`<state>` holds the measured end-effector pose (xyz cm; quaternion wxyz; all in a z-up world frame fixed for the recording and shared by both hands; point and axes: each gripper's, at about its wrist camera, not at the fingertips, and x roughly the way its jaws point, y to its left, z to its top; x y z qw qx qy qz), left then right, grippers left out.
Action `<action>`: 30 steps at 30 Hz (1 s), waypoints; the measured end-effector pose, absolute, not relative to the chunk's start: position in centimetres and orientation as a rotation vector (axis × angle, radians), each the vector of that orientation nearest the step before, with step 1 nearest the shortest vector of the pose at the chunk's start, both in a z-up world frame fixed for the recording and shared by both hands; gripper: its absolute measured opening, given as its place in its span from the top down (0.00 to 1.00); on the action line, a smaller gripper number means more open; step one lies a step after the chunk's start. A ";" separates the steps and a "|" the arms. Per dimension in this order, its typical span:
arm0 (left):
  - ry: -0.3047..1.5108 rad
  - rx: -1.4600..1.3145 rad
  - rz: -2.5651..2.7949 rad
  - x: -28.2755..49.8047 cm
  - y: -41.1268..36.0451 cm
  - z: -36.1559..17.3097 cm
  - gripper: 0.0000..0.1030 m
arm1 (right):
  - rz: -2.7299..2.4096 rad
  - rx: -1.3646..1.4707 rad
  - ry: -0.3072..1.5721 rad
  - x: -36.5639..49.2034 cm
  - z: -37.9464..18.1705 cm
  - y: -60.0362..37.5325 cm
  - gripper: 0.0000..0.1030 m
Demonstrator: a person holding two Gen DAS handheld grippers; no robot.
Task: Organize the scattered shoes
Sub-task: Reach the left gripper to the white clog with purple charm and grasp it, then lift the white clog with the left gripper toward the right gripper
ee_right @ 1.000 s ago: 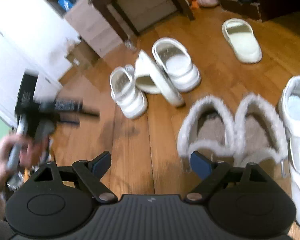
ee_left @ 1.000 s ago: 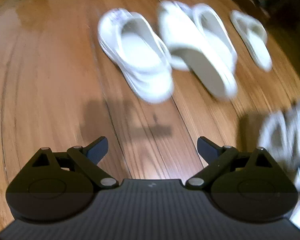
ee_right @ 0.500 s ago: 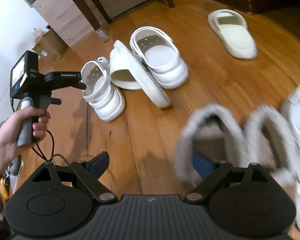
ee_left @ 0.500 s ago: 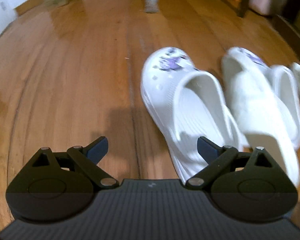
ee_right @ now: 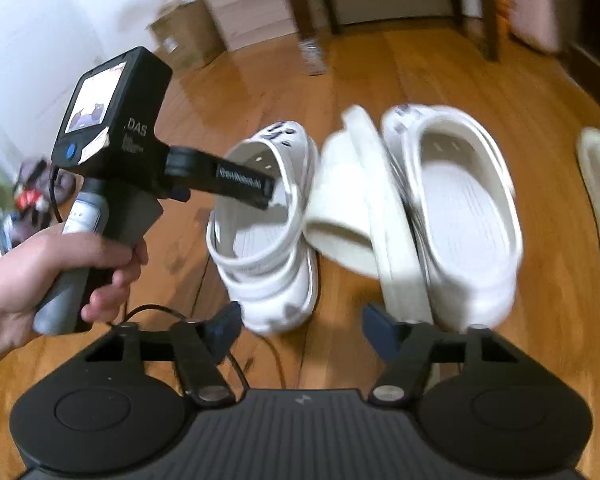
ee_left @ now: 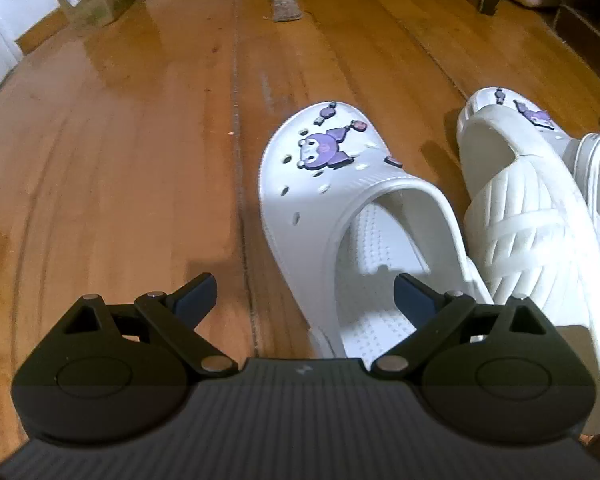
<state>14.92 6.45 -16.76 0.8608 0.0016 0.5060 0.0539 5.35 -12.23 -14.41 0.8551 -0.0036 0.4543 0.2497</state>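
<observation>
A white clog (ee_left: 340,208) with purple charms lies ahead of the left claw (ee_left: 304,292), which gapes empty. The right claw (ee_right: 300,324) is closing, nothing between its jaws.

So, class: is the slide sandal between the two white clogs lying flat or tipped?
Tipped. The slide sandal stands on edge, leaning on the right clog.
</observation>
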 end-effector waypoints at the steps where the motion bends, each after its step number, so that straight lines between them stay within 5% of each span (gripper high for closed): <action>1: 1.054 -0.006 0.101 14.9 6.6 -16.8 0.06 | 0.548 -0.011 0.960 6.0 -14.4 -11.9 0.58; 7: 1.041 -0.062 0.035 14.9 6.9 -17.4 0.06 | 0.530 -0.177 1.035 9.1 -14.7 -9.0 0.61; 12: 1.039 -0.072 -0.049 14.6 7.3 -17.7 0.06 | 0.491 -0.335 1.032 9.3 -15.2 -6.4 0.39; 20: 1.013 -0.051 -0.076 14.6 7.5 -19.3 0.12 | 0.501 -0.268 0.995 8.0 -15.4 -5.3 0.22; 24: 0.993 -0.092 -0.031 14.9 7.8 -18.7 0.56 | 0.483 -0.288 1.011 7.9 -15.8 -4.9 0.22; 26: 0.996 -0.098 -0.007 15.1 8.0 -18.5 0.67 | 0.476 -0.270 1.016 8.0 -15.9 -5.0 0.22; 30: 1.008 -0.087 0.001 15.7 8.1 -18.3 0.70 | 0.454 -0.251 1.033 8.2 -16.3 -5.1 0.21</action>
